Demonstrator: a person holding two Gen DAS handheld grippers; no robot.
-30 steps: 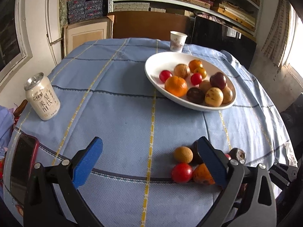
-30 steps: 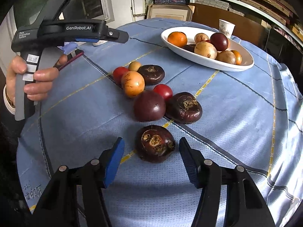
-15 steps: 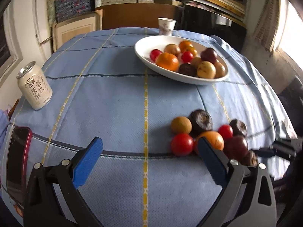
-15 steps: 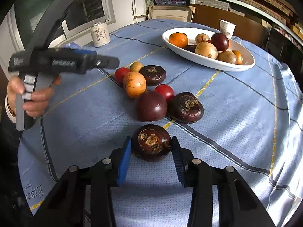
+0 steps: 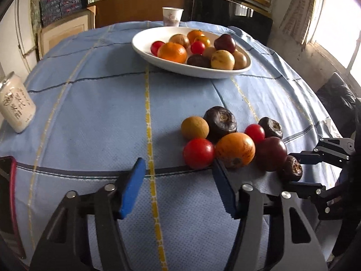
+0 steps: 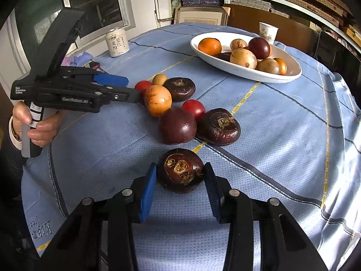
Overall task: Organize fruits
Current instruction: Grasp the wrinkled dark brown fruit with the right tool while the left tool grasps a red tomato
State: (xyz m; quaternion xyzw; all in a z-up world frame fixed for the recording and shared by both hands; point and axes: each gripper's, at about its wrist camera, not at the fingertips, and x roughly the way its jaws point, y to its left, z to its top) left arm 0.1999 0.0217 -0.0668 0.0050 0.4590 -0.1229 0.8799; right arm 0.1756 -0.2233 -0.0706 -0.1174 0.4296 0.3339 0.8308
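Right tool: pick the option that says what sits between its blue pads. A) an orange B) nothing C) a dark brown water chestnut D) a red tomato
C: in the right wrist view the right tool has both blue pads pressed against the sides of a dark brown water chestnut resting on the blue tablecloth, apart from the other loose fruit.

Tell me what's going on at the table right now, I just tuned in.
A person holds a gripper in each hand, sorting fruit toward the white oval dish. The right gripper is clamped on a dark water chestnut resting on the blue tablecloth. The left gripper is closing with nothing between its pads, just short of a red tomato and an orange-yellow fruit. Seven pieces remain loose on the cloth.
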